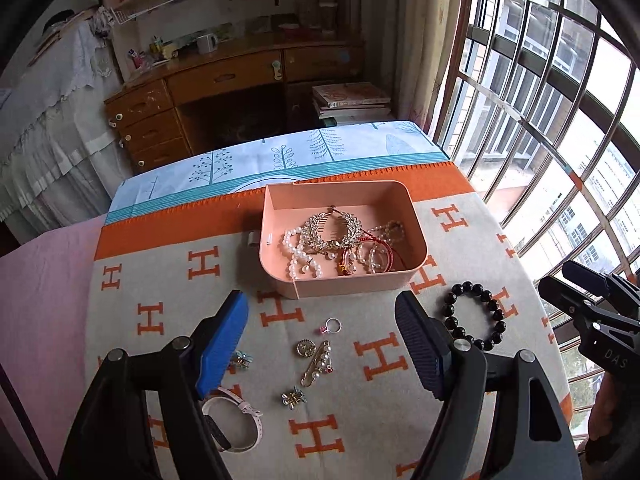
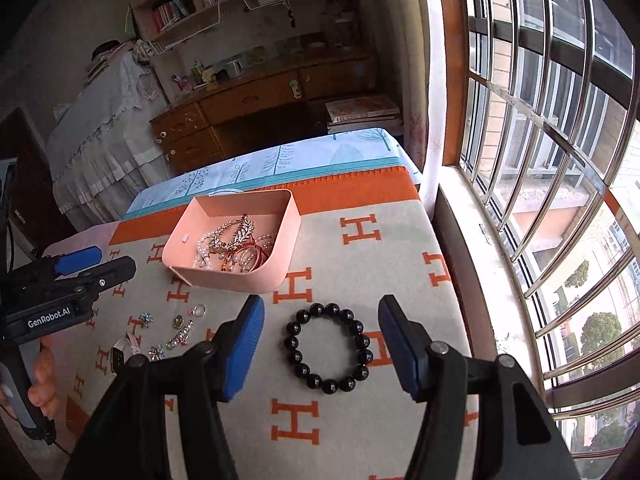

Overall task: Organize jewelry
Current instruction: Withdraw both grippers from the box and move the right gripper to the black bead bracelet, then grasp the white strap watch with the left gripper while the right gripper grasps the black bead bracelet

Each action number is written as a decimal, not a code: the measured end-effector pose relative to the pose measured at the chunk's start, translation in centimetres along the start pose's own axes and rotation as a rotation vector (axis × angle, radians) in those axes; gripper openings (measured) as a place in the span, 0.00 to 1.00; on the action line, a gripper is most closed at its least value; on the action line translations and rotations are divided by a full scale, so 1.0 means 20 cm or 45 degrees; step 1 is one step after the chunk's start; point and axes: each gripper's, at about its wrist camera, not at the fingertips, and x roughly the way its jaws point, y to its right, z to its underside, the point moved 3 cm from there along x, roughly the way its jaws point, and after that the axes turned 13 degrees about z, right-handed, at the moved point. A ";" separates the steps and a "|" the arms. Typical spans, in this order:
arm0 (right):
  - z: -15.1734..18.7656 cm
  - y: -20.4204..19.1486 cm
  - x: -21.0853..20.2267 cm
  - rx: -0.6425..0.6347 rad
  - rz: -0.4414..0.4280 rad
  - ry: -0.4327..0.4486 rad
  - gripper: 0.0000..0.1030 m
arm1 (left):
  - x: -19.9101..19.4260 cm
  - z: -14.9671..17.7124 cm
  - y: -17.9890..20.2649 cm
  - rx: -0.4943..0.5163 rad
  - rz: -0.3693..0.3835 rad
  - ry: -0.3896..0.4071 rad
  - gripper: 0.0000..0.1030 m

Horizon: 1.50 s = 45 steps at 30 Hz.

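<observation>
Though unheld, bracelet (image 2: 328, 347) between hand-held gripper (image 2: 320, 346) fingers.

Pink box (image 1: 340, 280), open-topped, holds tangled pearl strands and a gold leaf piece. Black bead bracelet (image 2: 329, 348) lies flat nearby; ring (image 1: 333, 325), brooches and watch (image 1: 236, 424) lie scattered.

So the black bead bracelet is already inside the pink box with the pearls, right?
Not quite. The black bead bracelet still lies on the blanket, outside the pink box; the pearls are inside. The right wrist view shows it between the open right tongs.
</observation>
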 end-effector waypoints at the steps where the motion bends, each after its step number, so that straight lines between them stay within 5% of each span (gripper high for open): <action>1: 0.00 -0.01 -0.02 -0.022 0.021 0.010 0.58 | -0.03 0.01 0.00 0.001 0.005 0.002 0.72; 13: 0.09 -0.06 -0.03 -0.182 -0.061 -0.021 0.58 | -0.25 0.25 -0.13 -0.053 -0.063 -0.070 0.90; 20: 0.12 -0.07 0.00 -0.225 -0.047 -0.017 0.58 | -0.23 0.39 -0.30 -0.166 -0.116 -0.074 0.90; 31: 0.13 0.09 0.27 -0.090 -0.025 -0.206 0.57 | -0.10 0.63 -0.56 -0.387 -0.157 -0.159 0.85; 39: 0.24 0.04 0.46 -0.210 0.074 -0.298 0.29 | -0.04 0.67 -0.58 -0.425 -0.118 -0.199 0.73; 45: 0.27 -0.03 0.47 -0.298 0.119 -0.219 0.17 | 0.00 0.61 -0.54 -0.421 -0.091 -0.189 0.73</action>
